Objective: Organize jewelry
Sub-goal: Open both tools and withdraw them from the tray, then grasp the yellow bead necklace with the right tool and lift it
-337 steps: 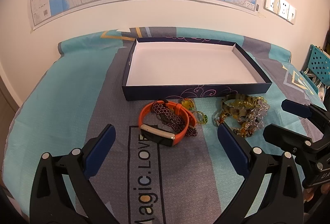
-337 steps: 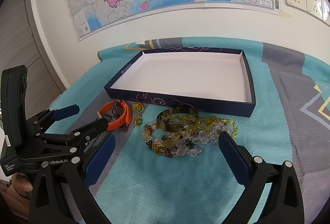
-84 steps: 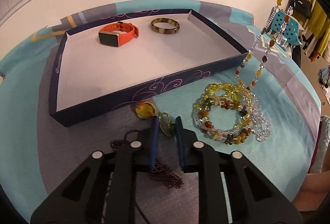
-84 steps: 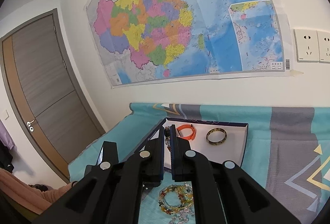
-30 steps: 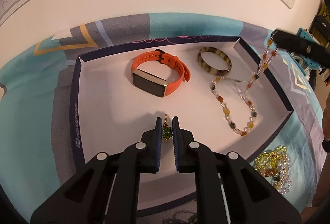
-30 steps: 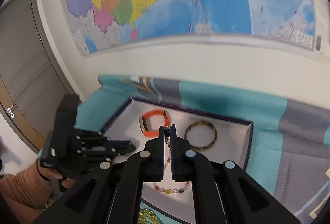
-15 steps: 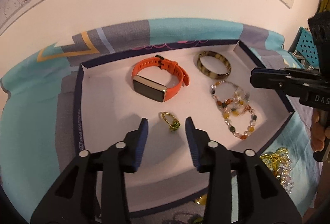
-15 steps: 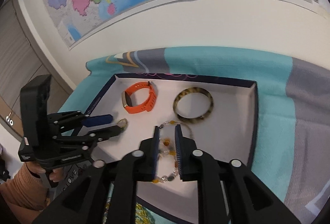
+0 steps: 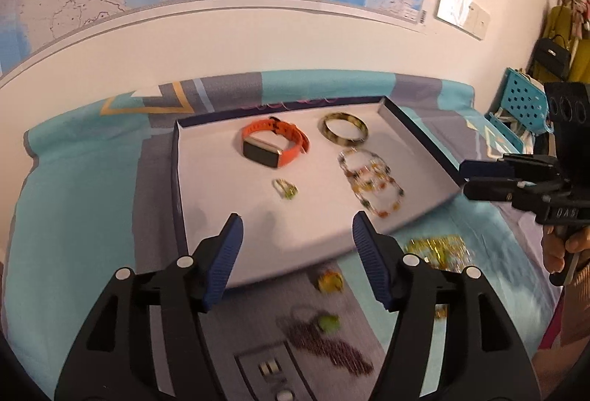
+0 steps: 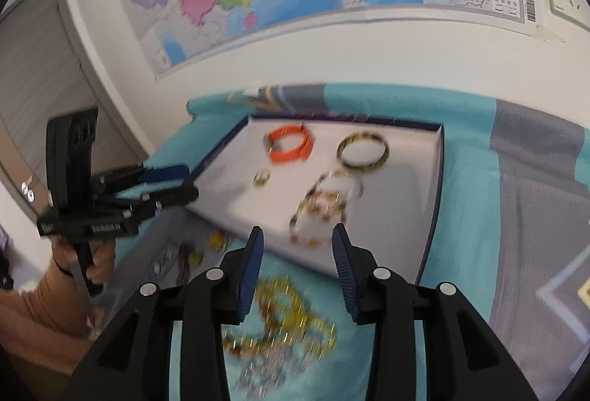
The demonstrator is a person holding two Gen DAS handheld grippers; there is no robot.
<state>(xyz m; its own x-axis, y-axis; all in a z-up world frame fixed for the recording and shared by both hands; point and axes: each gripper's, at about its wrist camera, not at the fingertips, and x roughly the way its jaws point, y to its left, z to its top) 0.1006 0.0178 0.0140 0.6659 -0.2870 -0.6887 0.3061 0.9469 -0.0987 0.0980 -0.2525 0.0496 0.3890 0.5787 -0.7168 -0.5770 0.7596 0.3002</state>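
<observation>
A box (image 9: 177, 179) sits on the bed (image 9: 73, 198), toward the wall-side edge. In the box, the watch (image 9: 274, 146) and the bangle (image 9: 343, 133) lie side by side along the far wall, the watch to the left. The ring (image 9: 284, 187) lies before the watch, near the middle, and the bead necklace (image 9: 372, 185) lies before the bangle, by the right wall. On the bed, before the box's near wall, lie a bead pile (image 10: 284, 323) at the right and a dark bracelet (image 9: 324, 342) left of it.

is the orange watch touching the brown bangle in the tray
Apart. The left wrist view shows white tray floor between the orange watch and the brown bangle; the right wrist view shows that gap too.
</observation>
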